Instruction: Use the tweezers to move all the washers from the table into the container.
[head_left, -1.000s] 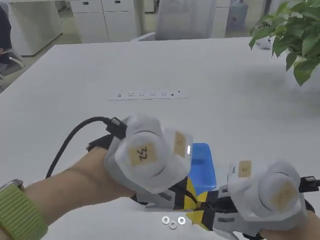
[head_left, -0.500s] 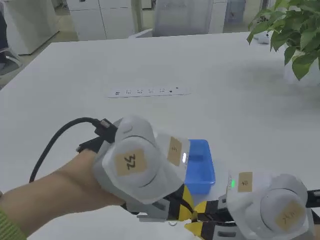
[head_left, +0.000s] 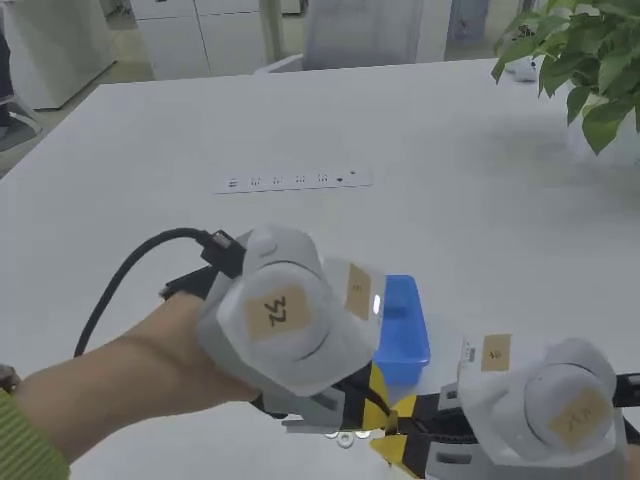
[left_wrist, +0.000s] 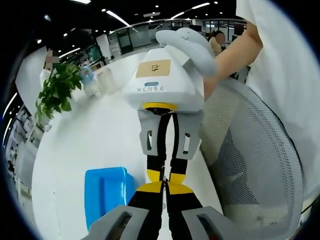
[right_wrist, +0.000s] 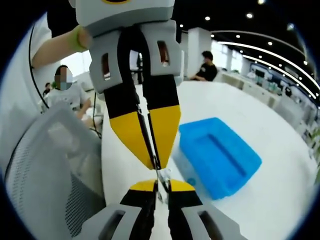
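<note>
Right now my left gripper (right_wrist: 154, 150) and right gripper (right_wrist: 161, 189) meet tip to tip, both pinched nearly closed on the tweezers (right_wrist: 149, 132), with the washers (head_left: 345, 437) just lower-left of them and the container (head_left: 405, 320) above.

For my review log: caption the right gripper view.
Left claw and right claw both grip the tweezers beside the blue container.

- My left tongs (right_wrist: 155, 161) and right tongs (right_wrist: 159, 188) meet tip to tip, no gap.
- The blue container (head_left: 403, 320) blocks just past them.
- Past it, I see open surface (head_left: 450, 200) up to the power strip (head_left: 292, 181).
</note>
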